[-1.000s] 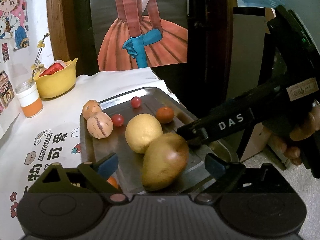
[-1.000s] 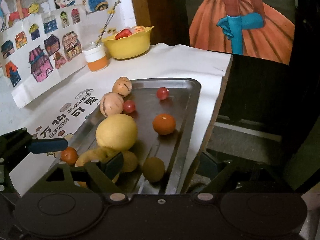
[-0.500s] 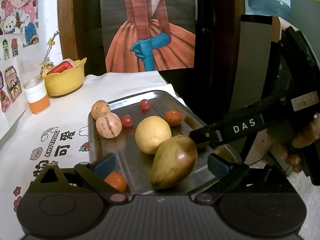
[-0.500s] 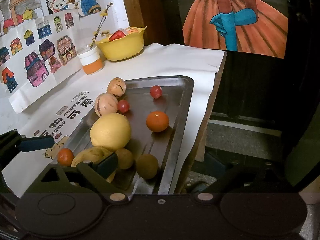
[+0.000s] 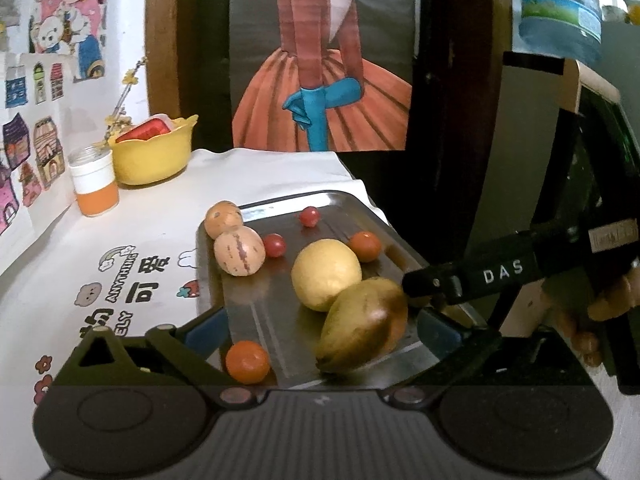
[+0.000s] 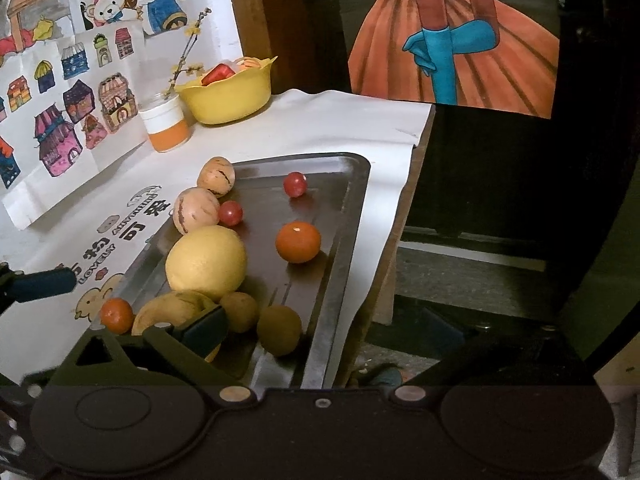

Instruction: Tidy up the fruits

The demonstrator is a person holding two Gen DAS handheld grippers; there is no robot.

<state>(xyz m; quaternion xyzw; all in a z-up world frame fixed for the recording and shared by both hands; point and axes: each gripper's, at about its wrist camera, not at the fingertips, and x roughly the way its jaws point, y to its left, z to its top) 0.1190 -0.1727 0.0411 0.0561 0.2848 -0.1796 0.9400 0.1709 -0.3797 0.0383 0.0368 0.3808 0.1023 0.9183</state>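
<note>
Your left gripper (image 5: 320, 330) has its fingers spread wide and empty, the mango (image 5: 362, 326) lying between them on the metal tray (image 5: 256, 316), nearer the right finger. A small orange (image 5: 247, 361) sits just inside the left finger, and the big yellow fruit (image 5: 326, 274) touches the mango's far end. If the mango is your pick, centre it between the fingers before closing, so the orange is not caught and the yellow fruit is not nudged. Your right gripper (image 6: 320, 334) is also spread and holds nothing; ahead of its fingers lie two brownish fruits (image 6: 279, 330) near the tray's edge. Hold it clear while the left closes gently on the soft skin.
</note>
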